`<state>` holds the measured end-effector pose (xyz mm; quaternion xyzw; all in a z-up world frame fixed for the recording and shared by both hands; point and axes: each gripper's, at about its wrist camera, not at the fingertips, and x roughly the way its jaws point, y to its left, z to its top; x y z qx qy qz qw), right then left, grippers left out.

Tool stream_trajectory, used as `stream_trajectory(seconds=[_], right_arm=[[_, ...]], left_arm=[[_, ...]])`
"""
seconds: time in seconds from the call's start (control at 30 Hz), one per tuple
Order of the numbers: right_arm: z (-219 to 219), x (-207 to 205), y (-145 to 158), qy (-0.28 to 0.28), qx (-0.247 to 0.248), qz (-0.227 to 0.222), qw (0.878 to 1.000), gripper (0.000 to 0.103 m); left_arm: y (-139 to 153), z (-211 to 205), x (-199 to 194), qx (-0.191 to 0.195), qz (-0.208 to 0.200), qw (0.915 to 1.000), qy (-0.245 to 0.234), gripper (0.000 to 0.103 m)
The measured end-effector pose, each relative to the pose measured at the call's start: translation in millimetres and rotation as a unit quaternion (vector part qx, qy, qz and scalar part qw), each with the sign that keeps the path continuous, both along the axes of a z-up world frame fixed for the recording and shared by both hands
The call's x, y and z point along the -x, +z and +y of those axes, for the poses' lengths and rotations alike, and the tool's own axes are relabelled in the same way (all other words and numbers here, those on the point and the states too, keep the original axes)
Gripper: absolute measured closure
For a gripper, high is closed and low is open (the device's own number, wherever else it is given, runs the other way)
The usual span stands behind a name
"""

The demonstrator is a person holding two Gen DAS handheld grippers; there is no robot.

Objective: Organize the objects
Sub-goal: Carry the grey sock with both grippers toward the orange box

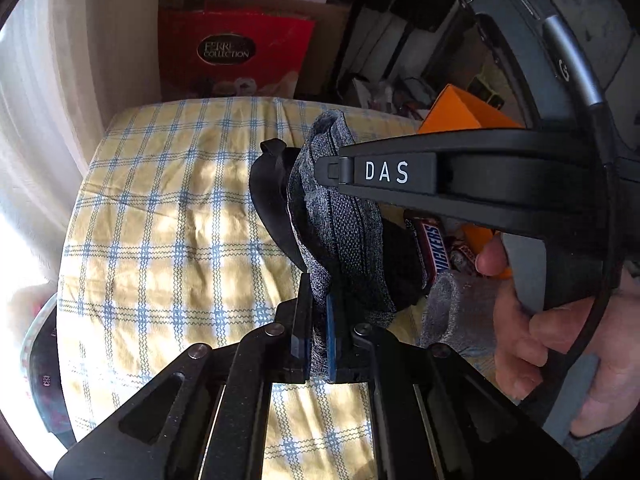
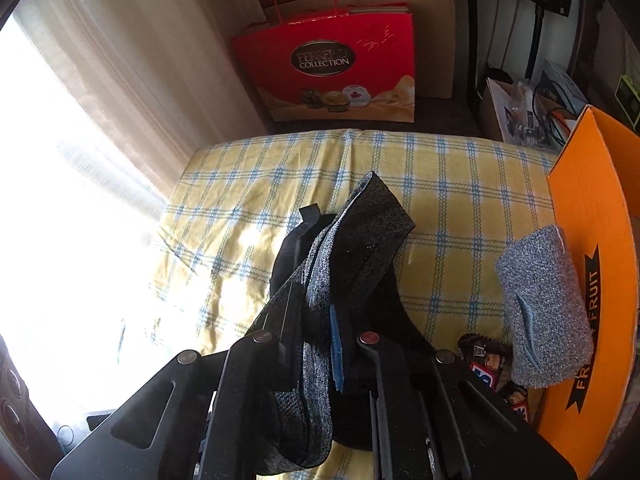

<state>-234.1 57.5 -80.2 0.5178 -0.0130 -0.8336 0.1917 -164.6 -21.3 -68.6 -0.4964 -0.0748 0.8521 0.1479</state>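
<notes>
The yellow-and-blue checked surface (image 2: 460, 184) lies mostly bare toward its far edge and the curtained window side. At its right edge stands an orange fruit box (image 2: 592, 280), a folded grey cloth (image 2: 544, 308) leaning on it, Snickers bars (image 2: 492, 364) partly hidden beside. The left gripper (image 1: 318, 332) and right gripper (image 2: 316, 344) each have jaws clamped on the grey-and-black knit garment (image 2: 360, 224), lifted mid-surface.

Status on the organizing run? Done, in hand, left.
Done: nothing clearly visible. In hand: left gripper and right gripper both clamp the dark grey garment. Left: rolled grey sock and Snickers bars lie on the checked cloth beside the orange box.
</notes>
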Motion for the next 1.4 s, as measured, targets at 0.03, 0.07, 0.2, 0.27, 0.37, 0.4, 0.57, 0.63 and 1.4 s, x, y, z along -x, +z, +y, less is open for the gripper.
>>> stream_trajectory(seconds=[0.03,0.07,0.2,0.27,0.37,0.4,0.57,0.63,1.4], right_arm=[[1,-1,4,0.001,-0.005,0.006,1.000,0.093],[2,-3,8,0.003,-0.010,0.011,1.000,0.093],[12,-7,23,0.003,-0.016,0.025,1.000,0.094],[19,-8,34,0.000,-0.016,0.033,0.999,0.094],[30,-9,52,-0.005,-0.017,0.049,0.999,0.094],[34,-10,59,-0.007,-0.017,0.054,0.998,0.094],[57,-17,92,-0.018,-0.017,0.082,0.996,0.094],[68,-20,102,-0.025,-0.017,0.089,0.996,0.094],[251,-30,112,-0.142,-0.040,0.089,0.985,0.094]], left_arm=[[5,1,0,-0.001,0.001,1.0000,0.000,0.098],[10,2,1,-0.003,0.003,1.0000,-0.001,0.098],[30,5,3,0.000,0.014,0.9999,-0.005,0.098],[41,11,5,-0.002,0.019,0.9998,-0.008,0.098],[60,25,1,-0.002,0.036,0.9992,-0.015,0.098],[67,30,0,-0.003,0.042,0.9989,-0.019,0.098],[97,63,3,-0.026,0.060,0.9970,-0.042,0.098],[106,76,2,-0.026,0.071,0.9960,-0.048,0.098],[93,245,21,-0.038,0.048,0.9899,-0.127,0.098]])
